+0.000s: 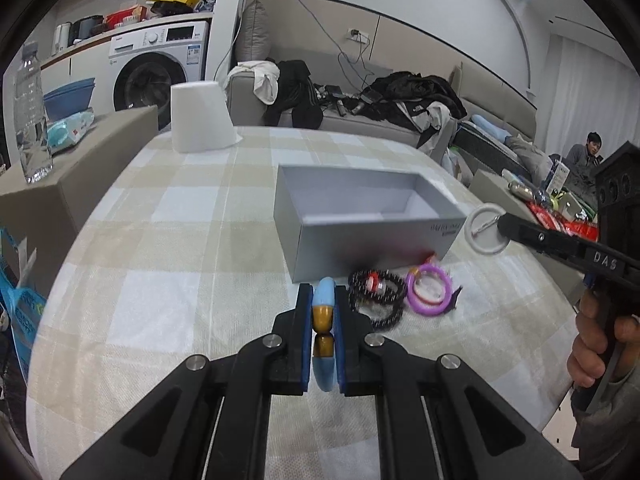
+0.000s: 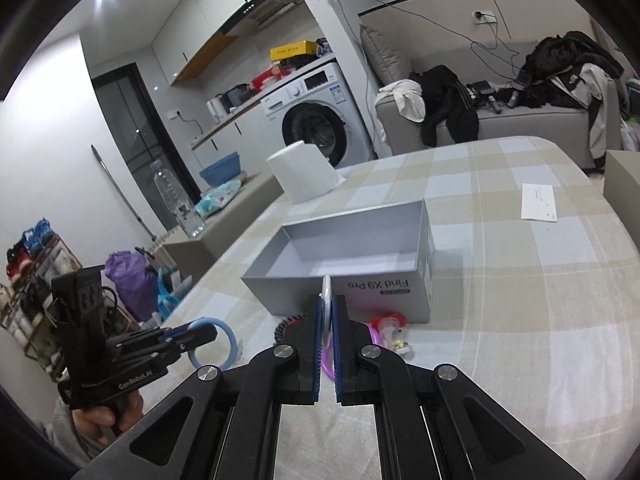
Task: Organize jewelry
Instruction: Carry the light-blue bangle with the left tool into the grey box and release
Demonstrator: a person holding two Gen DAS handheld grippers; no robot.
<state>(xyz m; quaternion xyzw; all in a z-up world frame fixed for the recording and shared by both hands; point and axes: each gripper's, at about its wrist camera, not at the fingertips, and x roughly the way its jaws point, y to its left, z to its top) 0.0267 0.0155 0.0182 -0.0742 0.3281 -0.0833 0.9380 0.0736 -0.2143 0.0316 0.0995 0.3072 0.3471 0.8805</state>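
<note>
My left gripper (image 1: 323, 294) is shut on a light blue bangle with amber beads (image 1: 323, 312), held edge-on above the cloth; the right wrist view shows the same blue bangle (image 2: 224, 332) at lower left. My right gripper (image 2: 327, 302) is shut on a white bangle (image 2: 327, 294), which appears as a white ring (image 1: 486, 230) to the right of the open grey box (image 1: 360, 216). The grey box (image 2: 348, 276) lies just beyond both grippers. Before it on the cloth lie a black beaded bracelet (image 1: 378, 296), a purple ring (image 1: 428, 290) and a red piece (image 2: 386, 322).
The table (image 1: 180, 240) wears a checked cloth. A white cup-shaped object (image 1: 200, 120) stands at its far end and a white card (image 2: 539, 202) lies far right. A water bottle (image 1: 30, 116) stands on a side block. A sofa with clothes and a person sit beyond.
</note>
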